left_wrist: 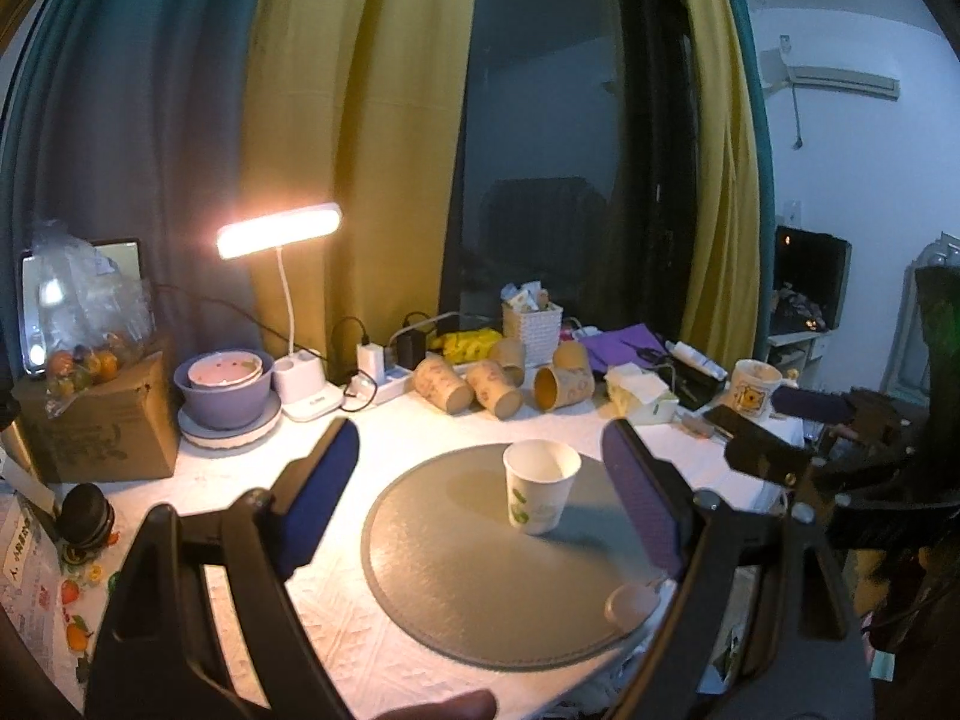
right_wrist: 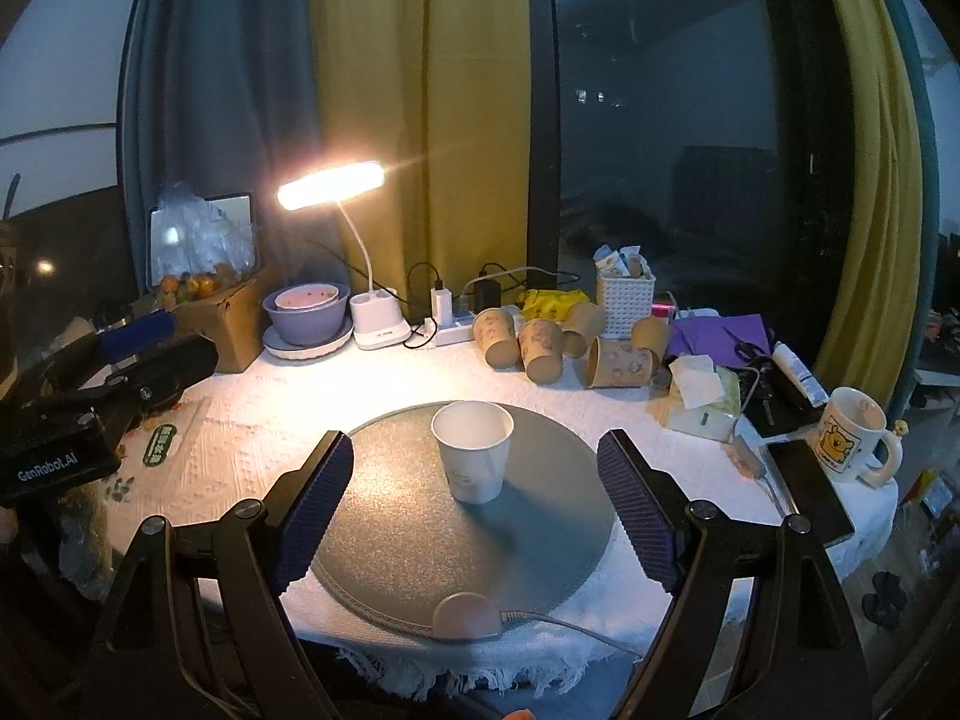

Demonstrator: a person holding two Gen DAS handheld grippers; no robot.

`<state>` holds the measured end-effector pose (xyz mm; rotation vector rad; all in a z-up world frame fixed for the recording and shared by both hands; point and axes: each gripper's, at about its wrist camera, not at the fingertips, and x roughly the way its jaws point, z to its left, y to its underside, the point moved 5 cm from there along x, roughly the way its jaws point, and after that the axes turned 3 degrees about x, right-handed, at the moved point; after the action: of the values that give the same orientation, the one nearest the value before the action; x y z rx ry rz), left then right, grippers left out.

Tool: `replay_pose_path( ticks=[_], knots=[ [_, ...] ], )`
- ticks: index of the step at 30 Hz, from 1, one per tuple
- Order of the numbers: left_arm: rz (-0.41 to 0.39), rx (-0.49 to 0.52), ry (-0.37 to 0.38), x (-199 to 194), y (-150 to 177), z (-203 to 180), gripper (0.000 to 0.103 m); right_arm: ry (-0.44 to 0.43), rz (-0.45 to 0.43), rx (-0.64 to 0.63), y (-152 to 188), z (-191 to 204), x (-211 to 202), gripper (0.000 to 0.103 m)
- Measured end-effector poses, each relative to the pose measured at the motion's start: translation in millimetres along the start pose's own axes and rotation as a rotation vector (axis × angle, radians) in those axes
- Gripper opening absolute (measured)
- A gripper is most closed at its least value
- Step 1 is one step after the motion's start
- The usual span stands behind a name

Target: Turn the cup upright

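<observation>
On grey mat (right_wrist: pixel 384 498): paper cup (right_wrist: pixel 473 450) upright, empty; both grippers' fingers (right_wrist: pixel 315 498) spread

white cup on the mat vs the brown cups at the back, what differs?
Pose: the white paper cup stands upright, mouth up; most of the brown paper cups lie on their sides.
Colour: the white paper cup is white with a faint print; the brown paper cups are kraft brown.
Place: the white paper cup sits alone on the round grey mat; the brown paper cups cluster near the power strip.
Shared: both look like disposable paper cups.
</observation>
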<state>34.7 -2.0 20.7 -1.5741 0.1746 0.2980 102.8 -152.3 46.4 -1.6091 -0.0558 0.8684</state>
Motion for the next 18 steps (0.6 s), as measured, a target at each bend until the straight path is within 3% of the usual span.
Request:
replay_pose_path(
  ticks=[18],
  knots=[
    [0.014,0.015,0.013,1.5,2.0,-8.1,0.084,-0.007,0.006,0.014,3.7,-2.1,-0.5,0.086]
  ],
)
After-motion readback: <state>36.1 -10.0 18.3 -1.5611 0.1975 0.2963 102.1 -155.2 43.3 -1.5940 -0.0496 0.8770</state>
